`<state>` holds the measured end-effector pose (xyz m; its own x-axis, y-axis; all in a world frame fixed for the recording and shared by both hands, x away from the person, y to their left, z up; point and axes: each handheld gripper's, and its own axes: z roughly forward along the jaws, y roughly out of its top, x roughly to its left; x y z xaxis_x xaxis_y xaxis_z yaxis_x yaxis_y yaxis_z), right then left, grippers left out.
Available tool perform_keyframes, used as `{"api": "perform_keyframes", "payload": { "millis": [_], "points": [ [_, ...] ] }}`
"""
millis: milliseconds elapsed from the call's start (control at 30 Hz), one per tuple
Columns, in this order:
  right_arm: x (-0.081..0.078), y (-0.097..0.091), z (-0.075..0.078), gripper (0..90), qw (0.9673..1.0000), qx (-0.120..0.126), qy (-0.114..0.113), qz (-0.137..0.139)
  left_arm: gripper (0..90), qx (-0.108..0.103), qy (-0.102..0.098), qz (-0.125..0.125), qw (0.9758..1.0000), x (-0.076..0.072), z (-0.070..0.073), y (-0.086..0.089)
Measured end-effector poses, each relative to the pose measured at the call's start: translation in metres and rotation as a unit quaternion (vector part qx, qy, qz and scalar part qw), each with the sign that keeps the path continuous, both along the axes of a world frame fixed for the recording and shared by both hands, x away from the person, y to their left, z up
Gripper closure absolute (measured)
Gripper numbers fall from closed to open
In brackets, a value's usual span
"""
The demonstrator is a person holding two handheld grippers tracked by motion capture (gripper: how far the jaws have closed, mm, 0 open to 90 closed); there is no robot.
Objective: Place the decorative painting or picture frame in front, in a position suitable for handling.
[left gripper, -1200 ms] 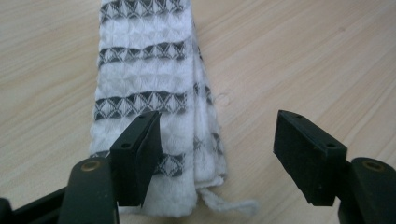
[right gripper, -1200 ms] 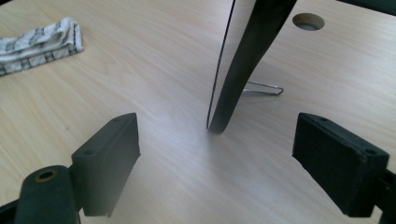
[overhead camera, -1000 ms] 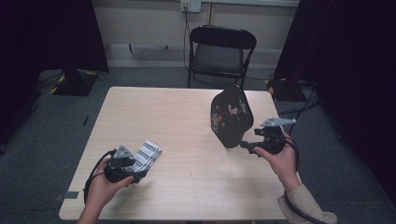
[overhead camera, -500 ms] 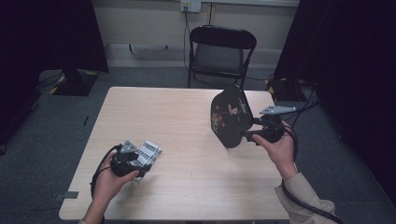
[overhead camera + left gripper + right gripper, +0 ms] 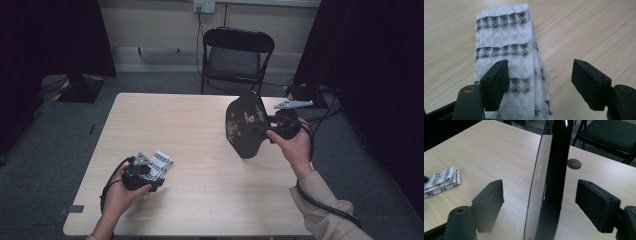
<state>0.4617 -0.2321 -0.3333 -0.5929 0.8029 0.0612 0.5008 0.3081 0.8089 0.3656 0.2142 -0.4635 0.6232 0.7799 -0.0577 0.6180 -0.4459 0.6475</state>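
Centrally, two hand-held tools at work on a pale wooden bench [image 5: 175, 120].

Rt side: a black lacquered plate [image 5: 245, 130] w/ a floral motif stands nearly on edge, decorated face toward the bench centre, rim inside the right tongs [image 5: 267, 131]. In the right gripper view the plate is seen edge-on betw. the two pads, w/ a gap visible on each side, narrower on the right. The jaws have just been closing, plate betw. them, but the pads do not yet press on it. Whether its lower rim rests on the bench cannot be told. Edge-on presentation is presumably what lets narrow pads take a wide, shallow dish.

Lt side: a folded white cloth [image 5: 504, 45] w/ dark patterned bands lies flat near the person's edge of the bench, well apart from the plate. The left tongs [image 5: 540, 67] stand spread above it, one pad over the fabric, the other over bare wood; nothing is clamped. The approach along the cloth's length probably sets up a pinch on the thick folded side.

Probable purpose: plate raised and faced inward so the cloth can wipe it.
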Motion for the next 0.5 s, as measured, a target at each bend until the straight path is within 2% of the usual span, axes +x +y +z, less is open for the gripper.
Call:
{"api": "perform_keyframes", "payload": {
  "millis": [267, 500],
  "points": [
    [0.018, 0.010, 0.007, 35.0, 0.9998, -0.001, 0.003, -0.020, 30.0, -0.002, 0.002, 0.000, 1.0000, 0.000, -0.001, 0.001],
    [0.031, 0.016, 0.010, 51.8, 0.9993, -0.003, 0.008, -0.037, 30.0, -0.002, 0.001, -0.001, 1.0000, 0.000, -0.001, 0.000]
  ]
}}
